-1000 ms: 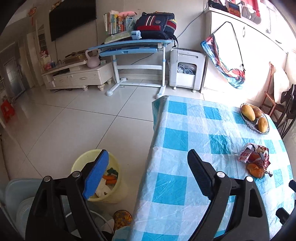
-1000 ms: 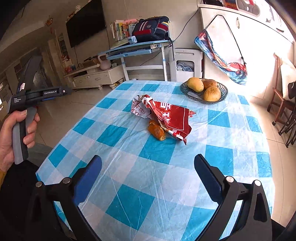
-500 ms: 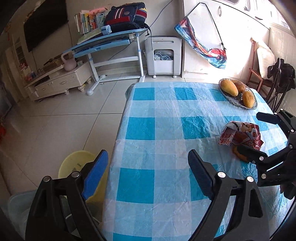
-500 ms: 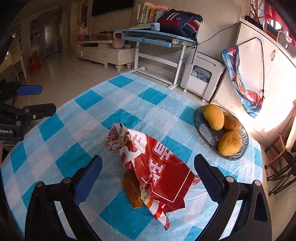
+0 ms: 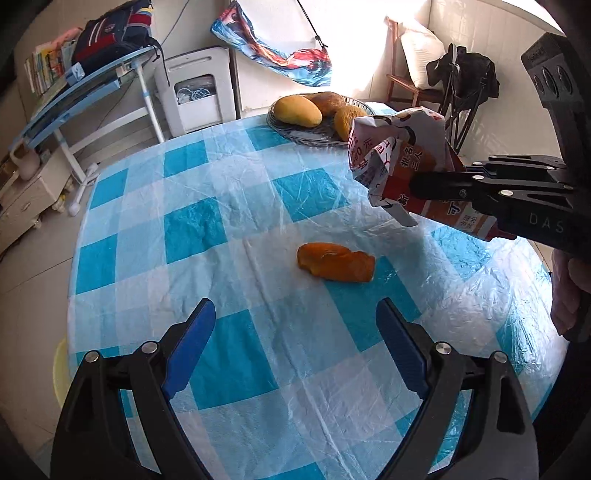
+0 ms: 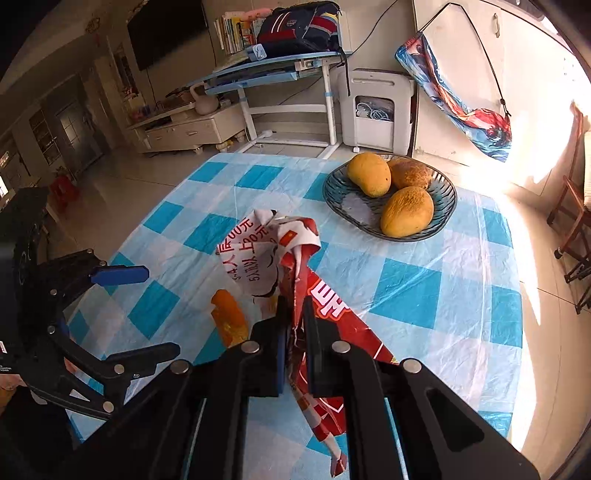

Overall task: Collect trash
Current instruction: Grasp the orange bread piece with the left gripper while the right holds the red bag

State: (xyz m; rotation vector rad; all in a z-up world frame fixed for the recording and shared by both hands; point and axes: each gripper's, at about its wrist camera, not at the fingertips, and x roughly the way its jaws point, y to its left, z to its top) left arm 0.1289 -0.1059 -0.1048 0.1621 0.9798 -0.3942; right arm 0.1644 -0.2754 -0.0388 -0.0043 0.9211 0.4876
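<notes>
My right gripper (image 6: 295, 325) just snapped closed, pinching the crumpled red-and-white snack wrapper (image 6: 275, 254); left gripper (image 5: 295, 350) spread wide, closing on the orange peel (image 5: 336, 262).

Strong daylight pours in from the upper right of both views, bleaching the white wall (image 5: 491, 33) and tiled floor (image 6: 532, 177) there into glare. The blue-and-white checked plastic tablecloth (image 5: 221, 229) shows crinkly sheen, while the room's far left stays dim. Fisheye bending curves the edges into black corners; focus is sharp throughout.
</notes>
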